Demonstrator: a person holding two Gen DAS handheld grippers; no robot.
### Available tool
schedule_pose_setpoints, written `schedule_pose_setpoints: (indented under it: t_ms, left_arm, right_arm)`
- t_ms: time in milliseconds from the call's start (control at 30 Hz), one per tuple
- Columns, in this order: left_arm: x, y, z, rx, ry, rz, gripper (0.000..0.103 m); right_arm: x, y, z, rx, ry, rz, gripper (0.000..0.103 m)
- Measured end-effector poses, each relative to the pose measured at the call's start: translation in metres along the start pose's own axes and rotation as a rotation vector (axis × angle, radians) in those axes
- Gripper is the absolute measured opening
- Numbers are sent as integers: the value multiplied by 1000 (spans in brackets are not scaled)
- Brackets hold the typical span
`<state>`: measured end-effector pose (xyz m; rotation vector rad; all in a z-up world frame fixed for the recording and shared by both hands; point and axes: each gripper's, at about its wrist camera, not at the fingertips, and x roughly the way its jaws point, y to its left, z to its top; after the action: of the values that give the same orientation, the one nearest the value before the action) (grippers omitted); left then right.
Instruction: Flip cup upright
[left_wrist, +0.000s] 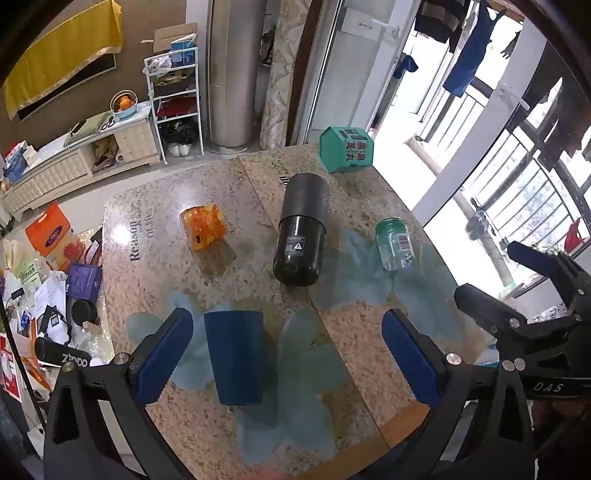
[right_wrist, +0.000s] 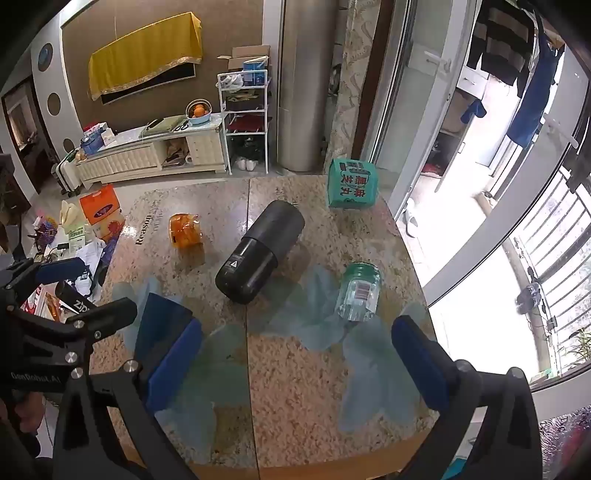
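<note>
A dark blue cup (left_wrist: 236, 356) stands upside down on the speckled table, wide rim down, between my left gripper's fingers and close to the left pad. My left gripper (left_wrist: 288, 354) is open just above the table, not touching the cup. In the right wrist view the cup (right_wrist: 162, 325) shows partly behind the left blue pad. My right gripper (right_wrist: 295, 362) is open and empty over the table's near part. The right gripper also shows at the right edge of the left wrist view (left_wrist: 517, 291).
A black cylinder (left_wrist: 301, 230) lies on its side mid-table. A clear bottle with a green cap (left_wrist: 393, 243) lies to its right. An orange packet (left_wrist: 201, 229) sits left, and a green box (left_wrist: 347, 149) at the far edge. The table edge (right_wrist: 417, 258) runs along the window side.
</note>
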<state>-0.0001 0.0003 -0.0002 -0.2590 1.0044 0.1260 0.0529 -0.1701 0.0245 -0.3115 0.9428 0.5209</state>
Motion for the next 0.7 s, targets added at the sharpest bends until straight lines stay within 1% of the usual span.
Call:
schedule_pose_setpoints:
  t_ms: [133, 167, 200, 333, 433, 700]
  left_arm:
    - [0, 0, -1, 6, -5, 19, 103]
    - [0, -1, -1, 7, -3, 23, 103]
    - [2, -5, -2, 2, -9, 8, 103]
    - [1, -4, 1, 9, 5, 6, 103]
    - [3, -5, 2, 17, 9, 13, 103]
    - [-3, 0, 1, 21, -2, 19, 103]
  right_arm:
    - [1, 0, -2, 7, -1, 12, 103]
    - [-1, -2, -5, 12, -8, 26, 103]
    - [-1, -2, -5, 12, -8, 26, 103]
    - [0, 2, 0, 8, 1, 17, 103]
    - [0, 4, -1, 8, -3, 18, 103]
    - [0, 0, -3, 17, 0, 26, 103]
